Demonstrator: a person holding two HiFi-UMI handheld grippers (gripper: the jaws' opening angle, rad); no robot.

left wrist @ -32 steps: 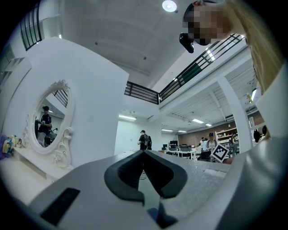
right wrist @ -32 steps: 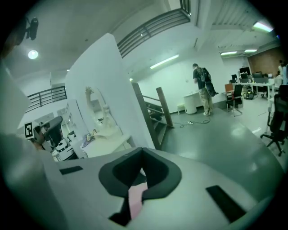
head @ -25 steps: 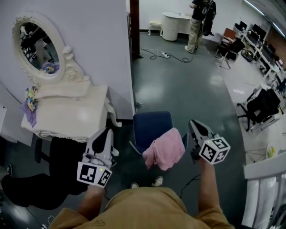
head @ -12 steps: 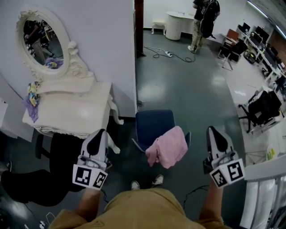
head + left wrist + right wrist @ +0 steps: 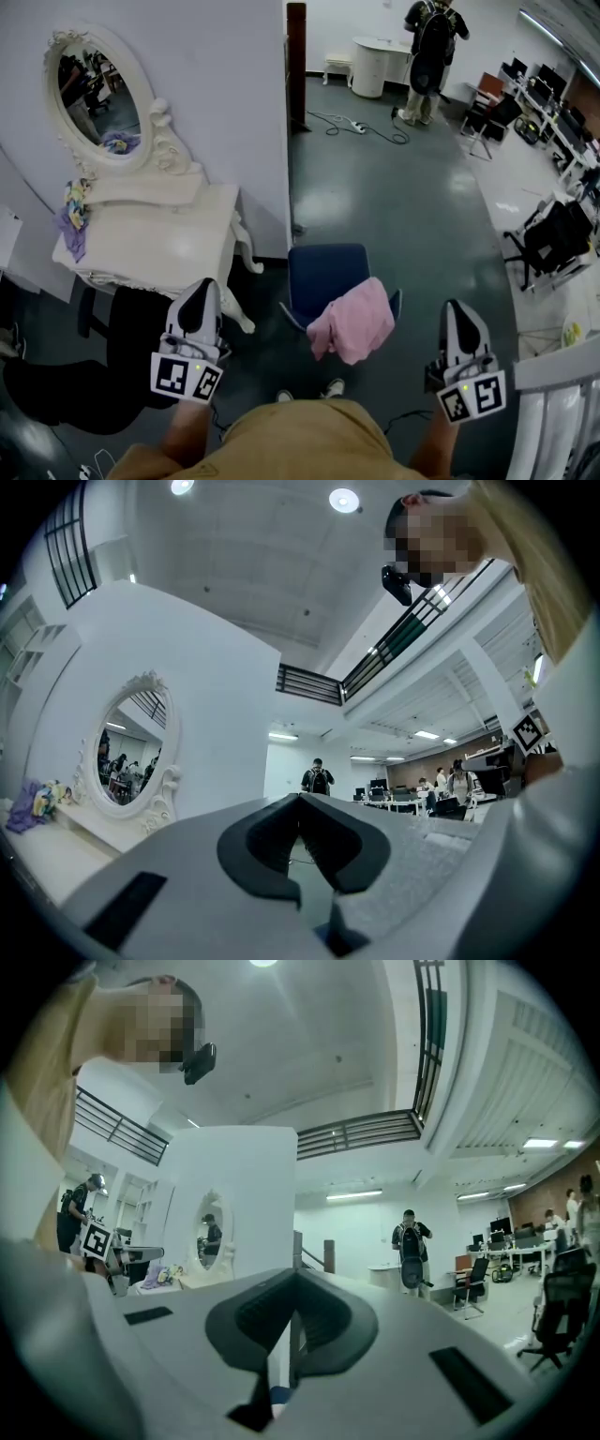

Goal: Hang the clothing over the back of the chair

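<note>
A blue chair (image 5: 324, 272) stands on the dark floor just ahead of my feet. Pink clothing (image 5: 355, 320) is draped over its near, right edge, bunched and hanging down. My left gripper (image 5: 203, 285) is held out left of the chair, shut and holding nothing; in the left gripper view (image 5: 300, 797) its jaw tips meet. Right of the chair, clear of the clothing, my right gripper (image 5: 457, 308) is shut and holds nothing too, and its tips also meet in the right gripper view (image 5: 293, 1274). Both point level into the room.
A white dressing table (image 5: 155, 246) with an oval mirror (image 5: 92, 86) stands at the left against a white wall. A dark chair (image 5: 112, 361) sits below it. A person (image 5: 427, 47) stands far back. Office chairs (image 5: 551, 234) and a white railing (image 5: 553, 398) are at the right.
My right gripper has drawn away from the pink clothing to the right and toward me. The left gripper shifted slightly. The clothing stays on the chair.
</note>
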